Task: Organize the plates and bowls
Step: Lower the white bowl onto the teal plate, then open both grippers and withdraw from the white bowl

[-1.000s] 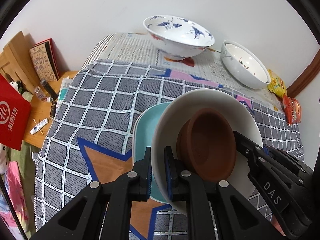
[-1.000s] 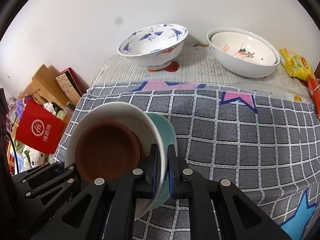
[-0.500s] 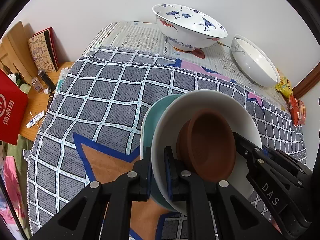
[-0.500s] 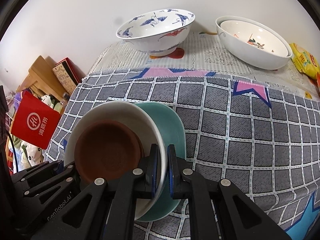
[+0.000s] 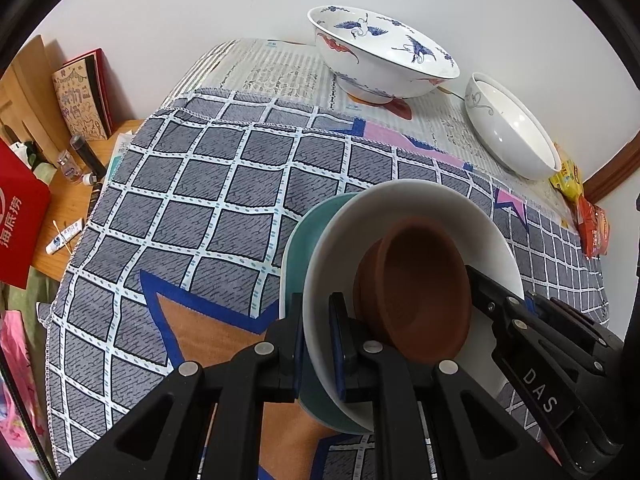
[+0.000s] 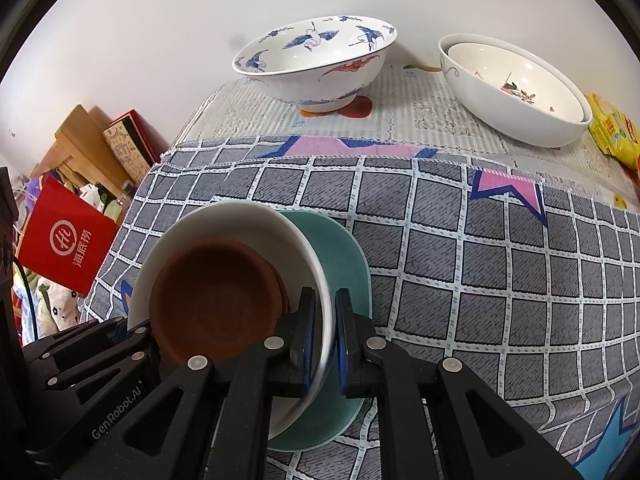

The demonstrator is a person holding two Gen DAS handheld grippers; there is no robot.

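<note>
Sitting inside a white plate (image 5: 404,208) is a brown clay dish (image 5: 416,288), and that plate lies over a teal plate (image 5: 298,240) on the checked cloth (image 5: 208,200) of the worktop. The left gripper (image 5: 316,340) and right gripper (image 6: 324,336) are each clamped on opposite edges of the white plate's rim. Farther back, near the wall, stand a crane-painted bowl (image 6: 316,64) and two nested white bowls (image 6: 516,92).

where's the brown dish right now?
The brown dish sits inside the white bowl, which both grippers pinch by its rim over the teal plate on the checked cloth, near the table's front left in the right wrist view.
</note>
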